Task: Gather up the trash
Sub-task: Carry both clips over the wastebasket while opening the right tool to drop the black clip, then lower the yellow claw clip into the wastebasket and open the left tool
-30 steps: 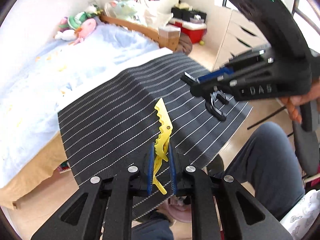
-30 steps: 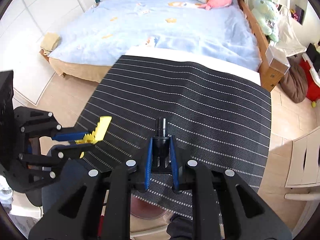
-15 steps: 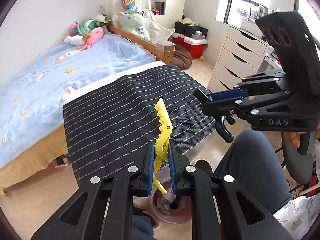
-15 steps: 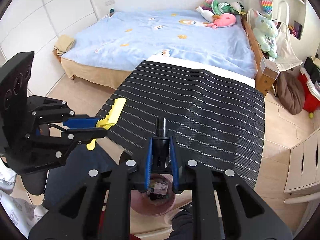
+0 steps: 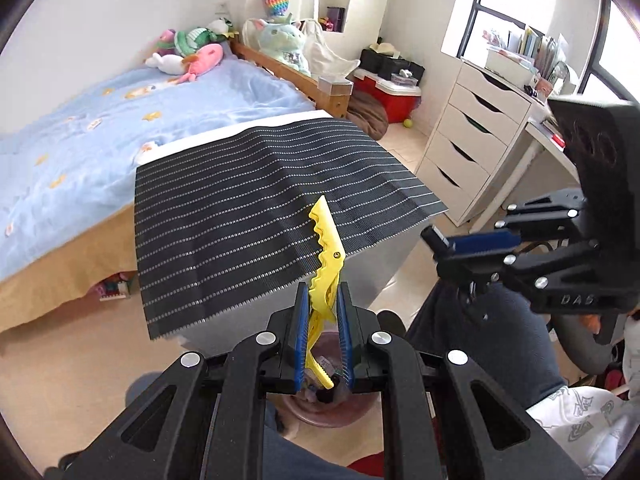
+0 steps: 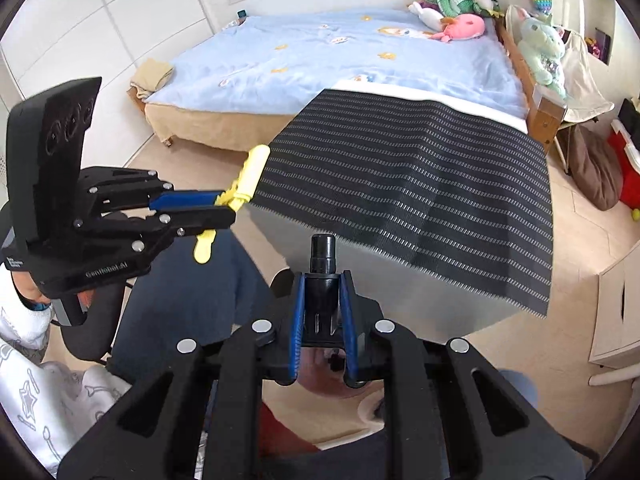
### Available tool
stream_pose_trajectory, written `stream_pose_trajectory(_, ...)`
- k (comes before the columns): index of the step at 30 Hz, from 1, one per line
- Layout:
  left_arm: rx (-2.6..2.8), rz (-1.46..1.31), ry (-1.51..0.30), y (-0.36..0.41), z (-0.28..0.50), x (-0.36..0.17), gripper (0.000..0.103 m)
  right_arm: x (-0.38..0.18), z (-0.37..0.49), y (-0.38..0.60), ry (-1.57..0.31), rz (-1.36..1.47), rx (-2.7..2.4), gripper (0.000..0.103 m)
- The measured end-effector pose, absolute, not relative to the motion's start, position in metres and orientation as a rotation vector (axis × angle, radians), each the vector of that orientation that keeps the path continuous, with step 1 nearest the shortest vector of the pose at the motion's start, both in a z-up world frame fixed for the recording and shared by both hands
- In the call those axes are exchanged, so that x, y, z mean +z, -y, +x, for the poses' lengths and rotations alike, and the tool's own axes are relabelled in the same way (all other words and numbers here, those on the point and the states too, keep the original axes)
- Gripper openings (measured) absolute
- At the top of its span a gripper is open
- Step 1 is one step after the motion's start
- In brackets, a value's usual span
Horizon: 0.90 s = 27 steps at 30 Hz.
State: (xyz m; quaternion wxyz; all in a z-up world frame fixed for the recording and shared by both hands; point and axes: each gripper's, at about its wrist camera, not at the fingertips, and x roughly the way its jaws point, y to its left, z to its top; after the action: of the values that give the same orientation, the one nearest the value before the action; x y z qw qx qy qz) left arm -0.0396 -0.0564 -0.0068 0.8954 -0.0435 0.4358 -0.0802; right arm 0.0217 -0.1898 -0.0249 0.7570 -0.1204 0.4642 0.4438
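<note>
Both pieces are being carried to the pink bin (image 5: 328,412) on the floor (just below them), the left hand-held gripper (image 5: 323,334) clamping a yellow clip (image 5: 326,248), the right hand-held gripper (image 6: 322,320) a black nozzle (image 6: 322,264), so next comes lowering and releasing.

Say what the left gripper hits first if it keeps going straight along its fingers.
Probably the pink bin on the floor: it shows right between and below the left gripper, which is shut on the yellow hair clip. The striped mat's edge lies just beyond; depth is unclear.
</note>
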Motion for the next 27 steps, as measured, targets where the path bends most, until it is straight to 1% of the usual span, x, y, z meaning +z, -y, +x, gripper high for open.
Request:
stream_pose_trajectory(8, -0.167, -0.118, -0.916, 0.057, -0.053, -0.011, 0.014, -0.039, 0.01, 0.186, -1.05, -0.255, 0.997, 0.017)
stream_pose_trajectory(9, -0.165, -0.119, -0.916, 0.056, -0.053, -0.011, 0.014, -0.04, 0.009, 0.185, -1.052, -0.257, 1.001, 0.019)
stream_pose_trajectory(11, -0.163, -0.117, -0.914, 0.056, -0.053, -0.01, 0.014, -0.04, 0.009, 0.185, -1.052, -0.263, 0.997, 0.019)
stream_pose_trajectory(12, -0.163, -0.117, -0.913, 0.056, -0.054, -0.01, 0.014, -0.04, 0.01, 0.185, -1.047, -0.27, 0.984, 0.03)
stream_pose_trajectory(13, -0.162, -0.115, -0.912, 0.056, -0.054, -0.009, 0.014, -0.04, 0.01, 0.186, -1.041, -0.271, 0.972, 0.052)
stream_pose_trajectory(15, -0.162, -0.113, -0.911, 0.056, -0.054, -0.009, 0.014, -0.039, 0.014, 0.188, -1.034, -0.255, 0.961, 0.075)
stream_pose_trajectory(16, -0.163, -0.111, -0.912, 0.056, -0.054, -0.009, 0.014, -0.039, 0.015, 0.19, -1.033, -0.248, 0.953, 0.08)
stream_pose_trajectory(18, -0.166, -0.11, -0.916, 0.057, -0.054, -0.01, 0.014, -0.037, 0.017, 0.193, -1.033, -0.237, 0.935, 0.087)
stream_pose_trajectory(27, -0.178, -0.094, -0.926, 0.062, -0.052, -0.01, 0.014, -0.032, 0.024, 0.206, -1.027, -0.188, 0.901, 0.094)
